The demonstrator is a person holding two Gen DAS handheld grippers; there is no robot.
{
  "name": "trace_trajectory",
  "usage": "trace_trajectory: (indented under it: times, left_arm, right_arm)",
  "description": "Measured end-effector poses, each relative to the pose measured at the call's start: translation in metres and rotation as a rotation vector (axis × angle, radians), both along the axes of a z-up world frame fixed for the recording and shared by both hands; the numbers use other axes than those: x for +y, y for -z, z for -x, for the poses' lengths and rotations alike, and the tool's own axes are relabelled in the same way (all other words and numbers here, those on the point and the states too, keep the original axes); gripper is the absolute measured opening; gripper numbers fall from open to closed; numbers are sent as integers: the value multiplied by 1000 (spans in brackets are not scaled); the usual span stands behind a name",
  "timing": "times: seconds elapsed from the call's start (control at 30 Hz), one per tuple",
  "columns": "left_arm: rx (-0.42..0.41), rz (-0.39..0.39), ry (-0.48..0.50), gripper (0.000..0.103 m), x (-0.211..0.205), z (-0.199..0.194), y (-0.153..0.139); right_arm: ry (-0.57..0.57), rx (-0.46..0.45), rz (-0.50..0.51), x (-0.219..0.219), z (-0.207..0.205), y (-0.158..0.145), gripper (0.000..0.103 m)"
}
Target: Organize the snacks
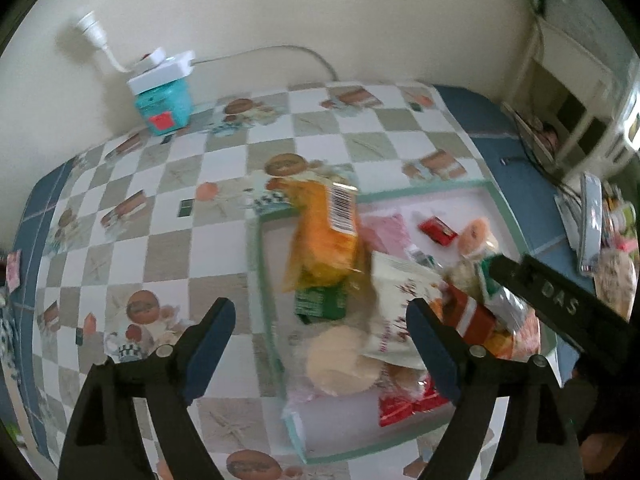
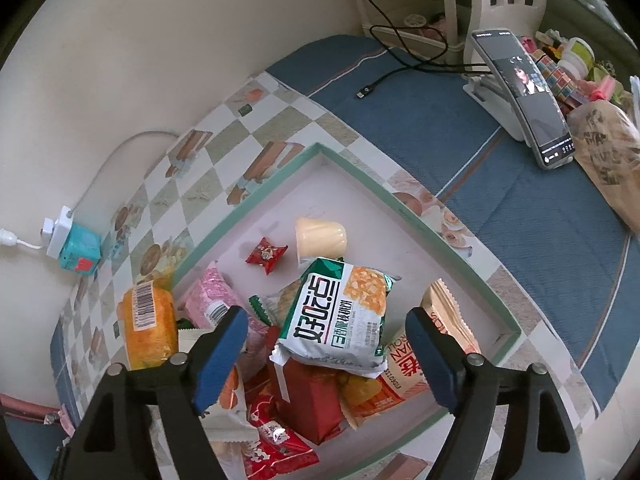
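Left gripper (image 1: 322,346) with black angular plastic arms, blue rubber finger pads (image 1: 434,350), silver screws at the joints, right gripper (image 2: 324,354) identical, raised "DAS" lettering on its black side

Your two grippers, left gripper (image 1: 322,340) and right gripper (image 2: 324,354), look like matt black plastic with matt blue pads (image 2: 222,354) and small shiny metal pins. You see glossy plastic-film wrappers in the shallow tray (image 2: 352,168): the white-and-green packet (image 2: 340,316), the orange packet (image 2: 150,330), the crinkly red candy (image 2: 266,254). The tray itself looks like smooth matt card. Under it lies a smooth checked tablecloth (image 1: 192,168) over blue woven cloth (image 2: 480,148). The phone (image 2: 524,92) has a glossy screen.
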State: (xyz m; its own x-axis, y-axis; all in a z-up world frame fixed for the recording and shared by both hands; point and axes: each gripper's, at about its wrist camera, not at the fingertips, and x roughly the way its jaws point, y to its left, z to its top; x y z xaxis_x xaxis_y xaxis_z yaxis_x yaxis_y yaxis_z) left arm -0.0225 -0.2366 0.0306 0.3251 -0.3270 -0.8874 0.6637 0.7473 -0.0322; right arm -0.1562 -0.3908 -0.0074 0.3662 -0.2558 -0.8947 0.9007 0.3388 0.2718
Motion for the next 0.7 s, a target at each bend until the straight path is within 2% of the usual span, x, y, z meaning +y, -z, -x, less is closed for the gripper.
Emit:
trace_trajectory:
  times: [0.1,0.2,0.33,0.7]
  left_arm:
    - [1,21,-54,88,11,-12,-3]
    - [5,42,-117,88,23,-24,-4]
    - [17,70,-182,98,39,-39,-4]
    - [61,105,-328,98,82,-62,-7]
  right_arm:
    - [-10,0,11,2,-2,-2,97]
    - [-26,-1,26,5,-6,-4,103]
    - [-54,6,47,11,-12,-6,103]
    - [-126,40,113,35,-29,-17,103]
